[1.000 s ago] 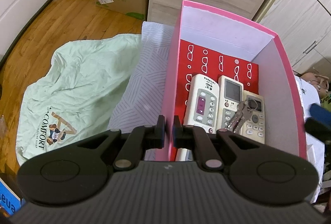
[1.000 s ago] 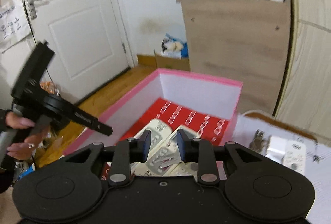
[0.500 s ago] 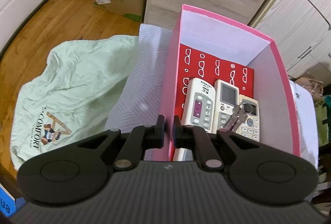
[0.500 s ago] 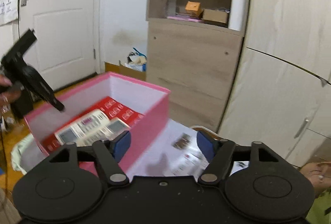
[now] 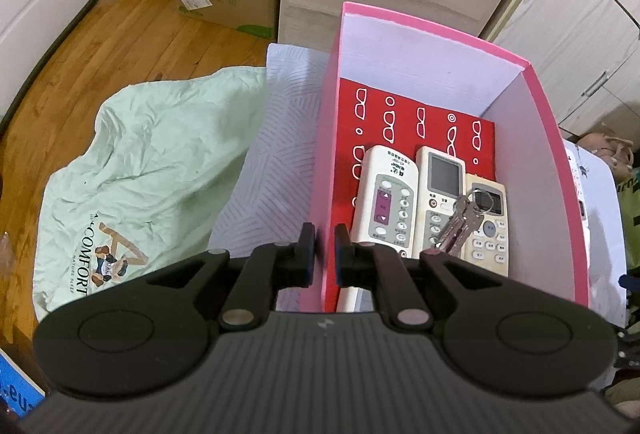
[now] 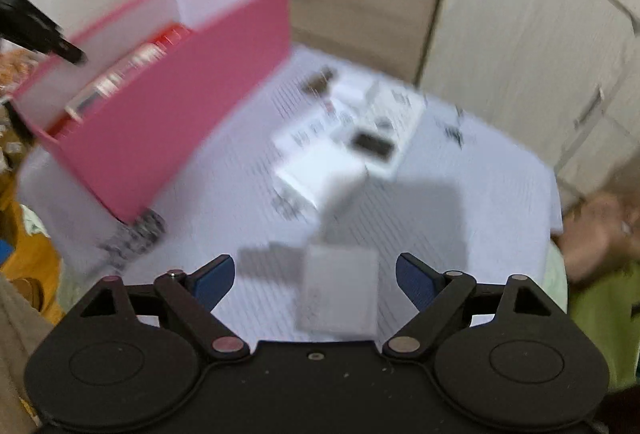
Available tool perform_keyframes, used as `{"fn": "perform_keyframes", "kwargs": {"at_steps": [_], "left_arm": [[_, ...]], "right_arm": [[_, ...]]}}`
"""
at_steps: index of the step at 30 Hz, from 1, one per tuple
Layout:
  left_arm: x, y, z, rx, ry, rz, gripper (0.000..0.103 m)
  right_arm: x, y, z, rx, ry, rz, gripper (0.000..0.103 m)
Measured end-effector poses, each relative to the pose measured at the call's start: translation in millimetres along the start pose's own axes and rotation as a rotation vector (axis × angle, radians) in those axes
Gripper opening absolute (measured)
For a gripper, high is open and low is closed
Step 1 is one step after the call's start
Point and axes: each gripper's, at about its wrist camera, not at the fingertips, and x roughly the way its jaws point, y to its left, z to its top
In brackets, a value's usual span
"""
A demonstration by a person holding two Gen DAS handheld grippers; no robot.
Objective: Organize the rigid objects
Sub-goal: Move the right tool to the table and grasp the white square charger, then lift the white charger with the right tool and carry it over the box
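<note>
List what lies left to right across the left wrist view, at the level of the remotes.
Pale green bedding → patterned white cloth → left wall of the pink box → white remote with purple panel → remote with grey screen → bunch of keys → cream remote → right wall of the box.

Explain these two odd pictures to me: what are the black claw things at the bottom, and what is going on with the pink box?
No robot here: a person holds a two-finger gripper in each hand, and a wide-angle camera on each looks along its fingers. The sharp picture comes from the left gripper, which is shut on the near wall of the pink box. Inside lie three remote controls side by side with a bunch of keys on top. The blurred picture comes from the right gripper, whose jaws stand wide open and hold nothing. Below it, on the pale cloth, lie several white objects, too blurred to name, beside the box.
</note>
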Motion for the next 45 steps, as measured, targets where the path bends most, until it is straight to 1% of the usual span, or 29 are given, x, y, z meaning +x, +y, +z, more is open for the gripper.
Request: {"fn": "perform_keyframes", "kwargs": {"at_steps": [2, 3, 5, 6, 8, 9, 12, 15, 19, 21, 22, 26, 29, 33, 36, 40, 45], "left_arm": [[1, -3, 0, 0.002, -0.001, 0.011, 0.008], [2, -3, 1, 0.002, -0.001, 0.014, 0.008], [3, -2, 1, -0.004, 0.002, 0.014, 0.008], [3, -2, 1, -0.006, 0.003, 0.014, 0.008], [3, -2, 1, -0.008, 0.003, 0.017, 0.008], [3, -3, 1, -0.007, 0.001, 0.022, 0.008], [2, -6, -1, -0.002, -0.006, 0.033, 0.008], [2, -12, -2, 0.028, -0.010, 0.049, 0.008], [3, -9, -1, 0.016, -0.006, 0.042, 0.008], [2, -9, -1, 0.025, -0.005, 0.044, 0.008], [3, -9, -1, 0.032, -0.005, 0.047, 0.008], [4, -10, -2, 0.031, -0.007, 0.053, 0.008], [5, -11, -2, 0.026, -0.007, 0.051, 0.008], [5, -11, -2, 0.024, -0.007, 0.046, 0.008], [5, -10, -2, 0.022, -0.007, 0.047, 0.008], [5, -11, -1, 0.017, -0.005, 0.045, 0.008], [5, -14, -1, 0.019, -0.006, 0.057, 0.008]], "right_arm": [[6, -5, 0, 0.015, 0.015, -0.020, 0.085], [8, -9, -1, 0.031, 0.020, -0.012, 0.082], [15, -12, -1, 0.050, 0.038, 0.006, 0.068], [19, -12, -1, 0.049, 0.049, 0.010, 0.066], [27, -8, -2, 0.023, 0.073, 0.018, 0.055], [28, -7, -2, 0.014, 0.059, 0.021, 0.054], [27, -4, -1, -0.002, 0.065, 0.020, 0.054], [26, -2, -1, -0.005, 0.067, 0.009, 0.054], [24, -1, -2, -0.012, 0.059, 0.023, 0.054], [23, 1, -3, -0.030, 0.067, 0.008, 0.054], [24, 2, -4, -0.032, 0.072, -0.005, 0.054], [23, -1, -2, -0.007, 0.062, -0.004, 0.054], [15, -9, 1, 0.048, 0.026, 0.018, 0.054], [0, -18, 8, 0.141, -0.050, 0.066, 0.054], [-17, -16, 17, 0.193, -0.130, 0.139, 0.054], [-45, -1, 33, 0.218, -0.243, 0.279, 0.054], [-71, 38, 62, 0.174, -0.341, 0.392, 0.054]]}}
